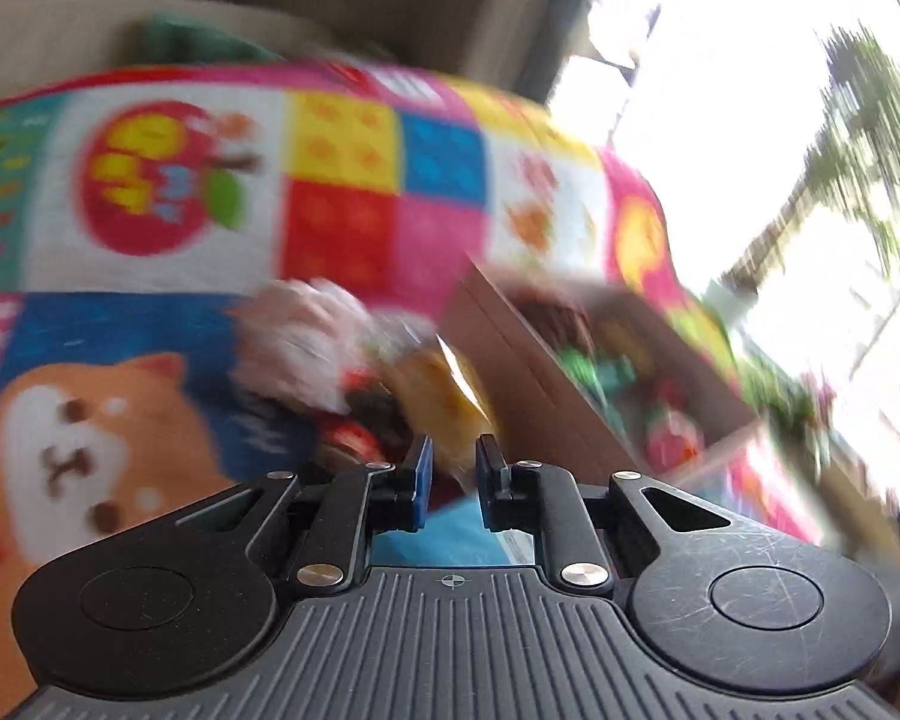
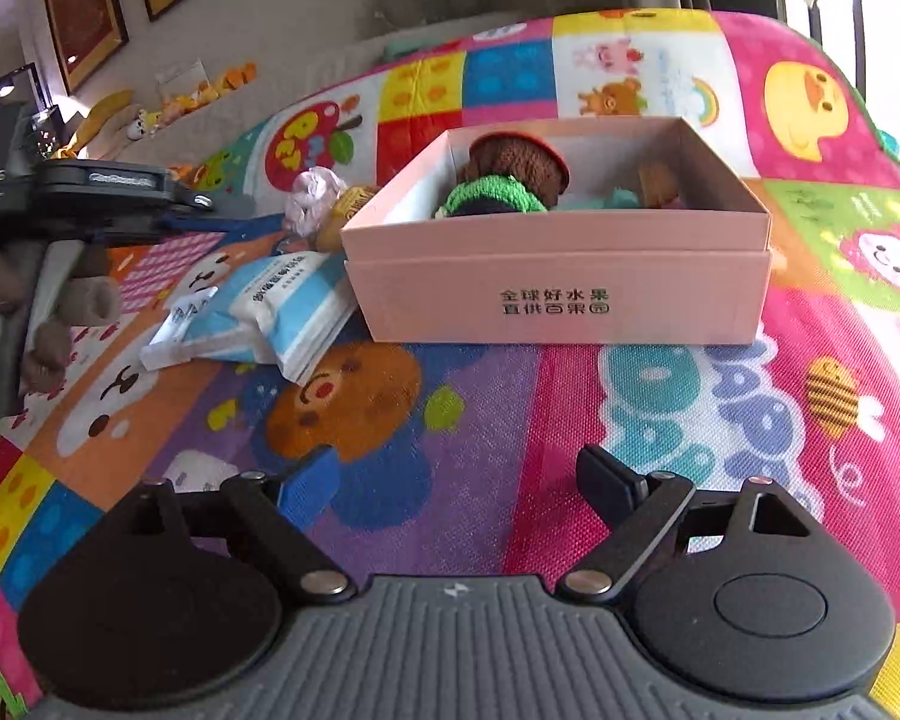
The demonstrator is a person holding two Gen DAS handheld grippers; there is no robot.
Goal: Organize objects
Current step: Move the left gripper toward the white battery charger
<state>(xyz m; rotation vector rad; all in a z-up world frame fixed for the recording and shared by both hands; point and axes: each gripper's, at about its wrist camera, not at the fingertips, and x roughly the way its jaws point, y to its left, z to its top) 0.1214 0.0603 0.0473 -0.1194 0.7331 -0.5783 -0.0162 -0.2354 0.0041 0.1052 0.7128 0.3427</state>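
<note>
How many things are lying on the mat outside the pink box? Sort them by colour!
Blue-and-white packets: 2
Yellow packet: 1
Whitish crumpled bundle: 1
Total: 4

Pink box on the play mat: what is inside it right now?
Inside the pink box lies a brown knitted toy with a green knitted band, plus something teal and a tan item behind it. The near wall hides the box floor and whatever sits lower.
</note>
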